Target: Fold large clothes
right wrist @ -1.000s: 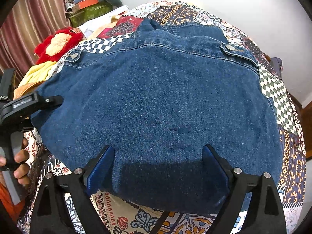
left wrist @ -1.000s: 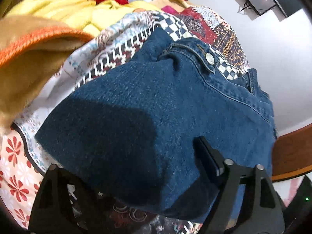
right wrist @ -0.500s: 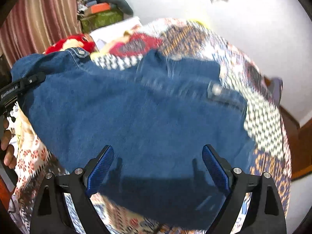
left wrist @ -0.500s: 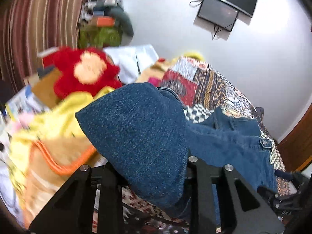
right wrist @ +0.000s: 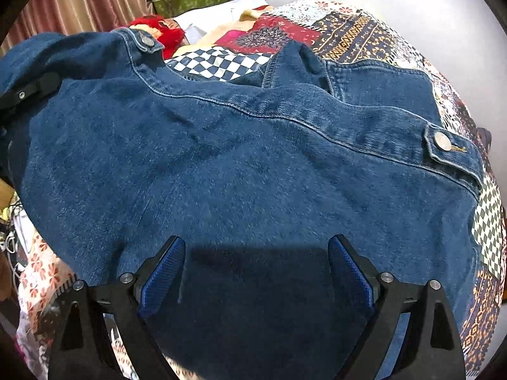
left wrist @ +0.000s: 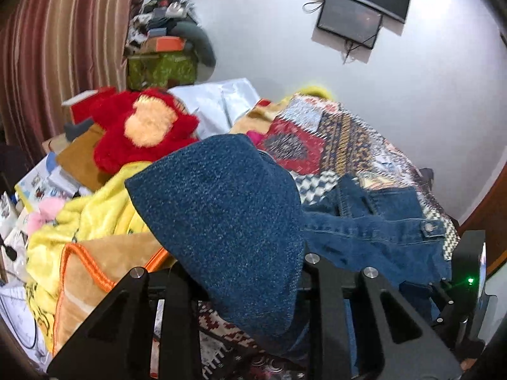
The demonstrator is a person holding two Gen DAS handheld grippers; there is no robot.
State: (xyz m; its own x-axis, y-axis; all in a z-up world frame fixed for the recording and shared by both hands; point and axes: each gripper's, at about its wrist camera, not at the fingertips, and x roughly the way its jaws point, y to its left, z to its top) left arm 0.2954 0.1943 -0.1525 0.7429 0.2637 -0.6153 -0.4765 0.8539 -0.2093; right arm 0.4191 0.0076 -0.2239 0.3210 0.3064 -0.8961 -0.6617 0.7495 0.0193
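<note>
Slip risk: left hand-held gripper [left wrist: 240, 288] clamped narrow on a raised fold of the dark blue denim jacket [right wrist: 253, 171]; likely to slide out under the weight of stiff, heavy cloth if the grip covers only the edge.
Snag risk: lifted denim hanging close over the yellow fleece blanket [left wrist: 92, 209] and the tan cushion with orange piping [left wrist: 104, 262] at 8 o'clock in the left wrist view; could drag these along if swept low.
Crooked fold risk: right hand-held gripper [right wrist: 256, 269] spread wide, blue-padded fingers [right wrist: 164, 269] over the cloth at 6 o'clock, gripping nothing; only one corner controlled, so a skewed or bunched fold seems likely.
Button risk: metal button tabs [right wrist: 443, 142] at 3 o'clock and 10 o'clock in the right wrist view could fold inward and leave lumps.
Jacket place: on the patchwork-quilted bed [right wrist: 345, 31], filling most of the right wrist view, left corner lifted off the quilt.
Jacket look: back panel facing up, pale stitched seam running from 10 to 3 o'clock, collar area near 12 o'clock, soft wrinkles across the middle, not yet flat.
Beyond: red plush toy [left wrist: 142, 126] at 10 o'clock in the left wrist view, well apart from the jacket.
</note>
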